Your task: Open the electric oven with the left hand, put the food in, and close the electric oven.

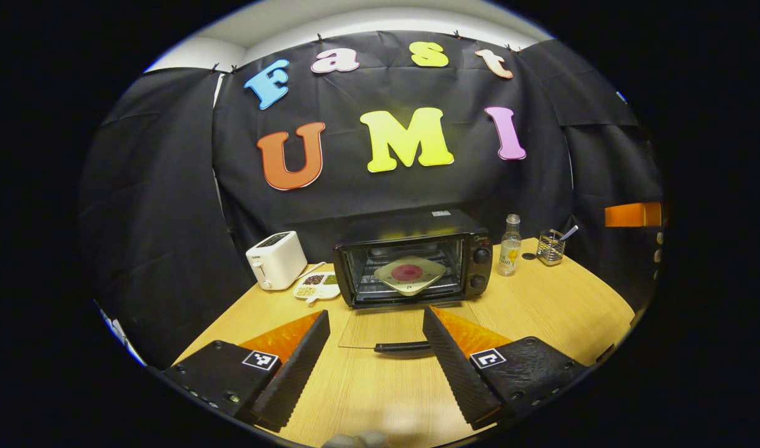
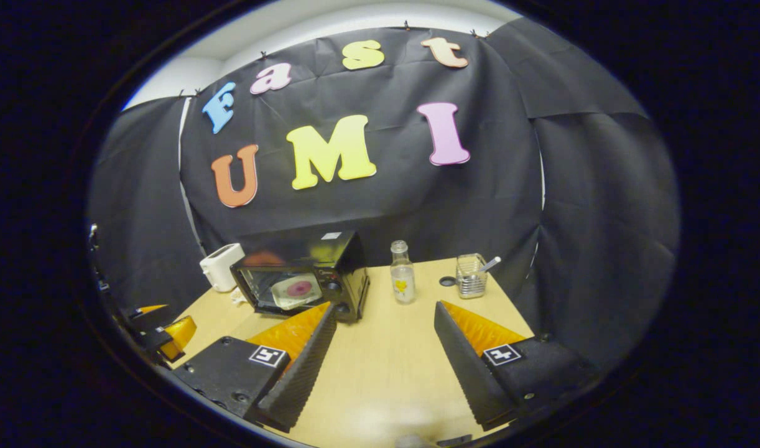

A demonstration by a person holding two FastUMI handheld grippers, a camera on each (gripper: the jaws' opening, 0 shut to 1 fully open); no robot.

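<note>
Food plate is sat inside the oven, door dropped flat. Left gripper is spread wide, empty; door handle should be scooped from underneath and swung shut

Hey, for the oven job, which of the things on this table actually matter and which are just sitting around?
Part of the job:
oven, door open flat on the table
plate of food inside the oven
left gripper, open

Just lying about:
toaster
snack dish
glass bottle
wire holder
</note>
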